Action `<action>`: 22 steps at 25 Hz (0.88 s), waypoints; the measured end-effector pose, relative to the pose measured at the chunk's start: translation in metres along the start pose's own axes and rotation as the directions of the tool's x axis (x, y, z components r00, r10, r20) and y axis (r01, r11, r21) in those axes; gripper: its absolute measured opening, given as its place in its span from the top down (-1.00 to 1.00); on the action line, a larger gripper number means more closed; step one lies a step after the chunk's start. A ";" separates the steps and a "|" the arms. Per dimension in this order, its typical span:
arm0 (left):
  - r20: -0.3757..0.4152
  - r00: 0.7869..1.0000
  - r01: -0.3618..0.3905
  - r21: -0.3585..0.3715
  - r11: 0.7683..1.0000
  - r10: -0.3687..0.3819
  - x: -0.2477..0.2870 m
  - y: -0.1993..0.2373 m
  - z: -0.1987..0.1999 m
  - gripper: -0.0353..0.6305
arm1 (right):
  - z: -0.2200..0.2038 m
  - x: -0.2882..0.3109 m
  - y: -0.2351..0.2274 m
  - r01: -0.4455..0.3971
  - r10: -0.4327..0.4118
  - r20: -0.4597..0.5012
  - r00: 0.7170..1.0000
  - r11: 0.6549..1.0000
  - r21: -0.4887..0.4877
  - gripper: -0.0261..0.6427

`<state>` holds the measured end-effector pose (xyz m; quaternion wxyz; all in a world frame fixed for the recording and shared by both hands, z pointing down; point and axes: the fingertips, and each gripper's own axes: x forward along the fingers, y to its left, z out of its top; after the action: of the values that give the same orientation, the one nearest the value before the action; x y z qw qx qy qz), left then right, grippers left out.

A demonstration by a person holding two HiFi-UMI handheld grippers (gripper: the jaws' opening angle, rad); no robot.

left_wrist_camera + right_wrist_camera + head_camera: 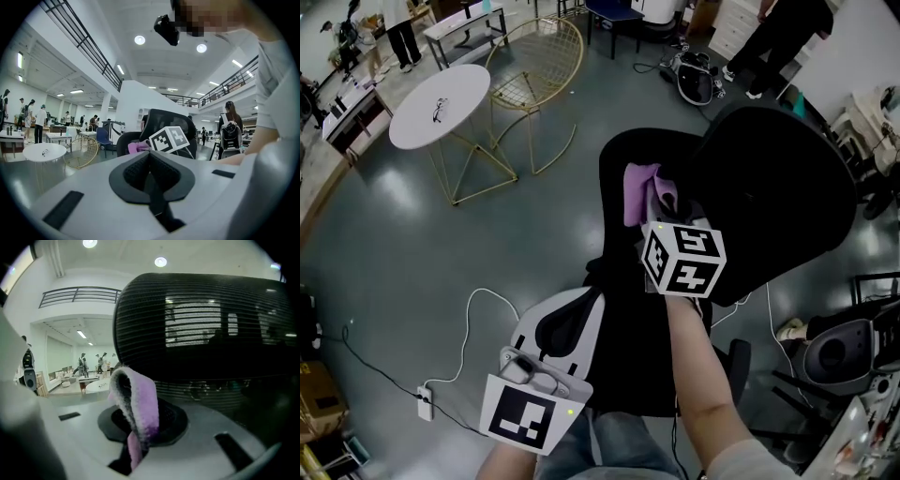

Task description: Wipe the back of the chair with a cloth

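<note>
Right gripper (139,423): the fingers (171,416) are closed narrowly on a purple cloth (139,398). The cloth is pinched at its lower end and stands up out of the fingers as a folded loop. Directly ahead of the loop is the black mesh chair back (201,329), which fills most of the right gripper view. The cloth is very near the mesh, but contact cannot be confirmed. In the head view the cloth lies against the upper part of the black chair, in front of the gripper's marker cube (682,259). A bare forearm (703,375) extends behind the cube.

Left gripper (150,164): the fingers (135,171) are pressed together with nothing between them. The gripper is held low and to the left of the chair, well apart from the cloth, and points toward the chair.

Surroundings: grey glossy floor (394,244). A round white tabletop (441,105) stands beyond the chair, with a gold wire chair (539,56) just beside it. A white cable (469,323) runs across the floor at lower left. Several people stand in the background.
</note>
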<state>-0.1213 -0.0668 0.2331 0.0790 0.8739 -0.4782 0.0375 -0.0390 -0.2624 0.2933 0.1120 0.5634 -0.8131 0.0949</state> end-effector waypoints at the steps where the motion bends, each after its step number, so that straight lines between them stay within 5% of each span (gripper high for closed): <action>1: 0.000 1.000 0.008 0.002 1.000 -0.008 0.002 -0.002 0.000 0.86 | -0.001 -0.002 -0.008 0.016 -0.016 -0.001 1.000 1.000 0.008 0.79; 22: -0.035 0.975 0.222 0.035 0.974 -0.221 0.071 -0.085 0.001 0.86 | -0.017 -0.077 -0.163 0.273 -0.275 0.011 0.961 0.956 0.106 0.79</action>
<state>-0.0118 -0.0811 0.2338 0.0731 0.9225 -0.3756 0.0511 0.1411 -0.2451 0.2918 0.0841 0.6768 -0.7225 0.1132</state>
